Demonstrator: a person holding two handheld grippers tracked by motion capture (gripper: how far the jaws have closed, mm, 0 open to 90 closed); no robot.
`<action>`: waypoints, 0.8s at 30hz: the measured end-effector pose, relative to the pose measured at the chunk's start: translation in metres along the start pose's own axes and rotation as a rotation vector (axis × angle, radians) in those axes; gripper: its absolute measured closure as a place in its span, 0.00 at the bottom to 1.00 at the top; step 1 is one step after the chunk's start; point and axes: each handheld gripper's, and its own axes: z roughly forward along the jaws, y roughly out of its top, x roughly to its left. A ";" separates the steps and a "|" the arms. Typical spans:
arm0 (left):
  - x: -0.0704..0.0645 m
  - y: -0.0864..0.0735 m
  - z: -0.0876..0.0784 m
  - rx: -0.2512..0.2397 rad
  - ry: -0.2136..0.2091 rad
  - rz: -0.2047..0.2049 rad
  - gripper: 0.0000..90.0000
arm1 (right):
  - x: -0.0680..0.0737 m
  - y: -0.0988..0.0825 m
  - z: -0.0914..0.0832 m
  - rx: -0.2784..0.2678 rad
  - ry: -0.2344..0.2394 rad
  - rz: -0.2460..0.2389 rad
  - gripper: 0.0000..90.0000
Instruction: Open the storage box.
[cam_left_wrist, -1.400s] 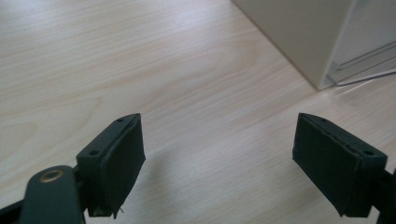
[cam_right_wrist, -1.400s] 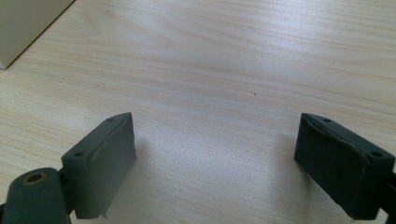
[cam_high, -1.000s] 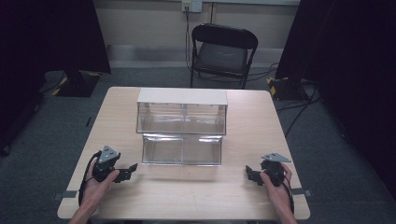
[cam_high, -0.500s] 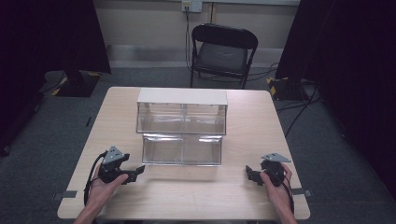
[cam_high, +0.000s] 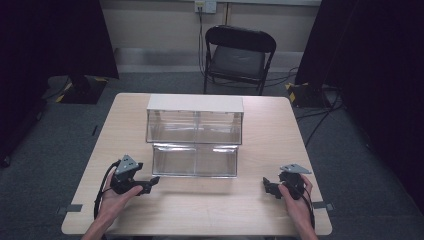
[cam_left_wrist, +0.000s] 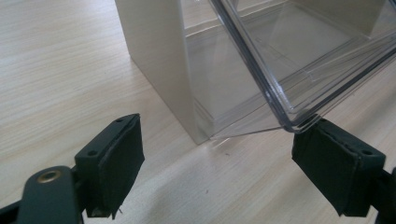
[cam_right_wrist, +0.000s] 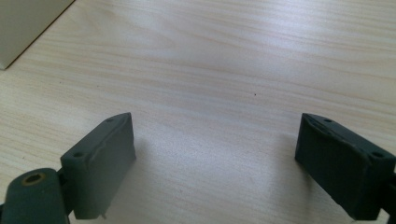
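Observation:
A small cabinet (cam_high: 195, 103) with a white top and clear plastic drawers stands mid-table. Its lower clear drawer (cam_high: 195, 160) is pulled out toward me. My left gripper (cam_high: 152, 182) lies low on the table just left of that drawer's front corner and points right. In the left gripper view the drawer's corner (cam_left_wrist: 289, 60) and the cabinet's cream side wall (cam_left_wrist: 159, 60) sit just beyond the left gripper (cam_left_wrist: 233, 172). Its jaws have just been opening, with nothing between the pads. My right gripper (cam_high: 266, 186) rests right of the drawer; in the right gripper view this gripper (cam_right_wrist: 219, 163) is open over bare wood.
The wooden table (cam_high: 280, 140) has its front edge just behind both hands. A black folding chair (cam_high: 239, 55) stands on the floor beyond the far edge. Dark curtains hang on both sides. The cabinet's corner (cam_right_wrist: 23, 23) shows at the upper left of the right gripper view.
My left gripper has shifted a little to the right, closer to the pulled-out drawer's corner. The right gripper has stayed where it was.

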 end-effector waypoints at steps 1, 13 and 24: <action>-0.002 0.001 0.001 -0.004 -0.007 -0.006 0.18 | 0.000 0.000 0.000 0.000 0.000 0.000 0.13; -0.007 0.003 0.004 -0.026 -0.037 -0.011 0.17 | 0.000 0.000 0.000 0.000 0.000 -0.001 0.12; -0.009 0.004 0.002 -0.033 -0.060 -0.013 0.20 | 0.000 0.000 0.000 0.000 0.000 -0.001 0.12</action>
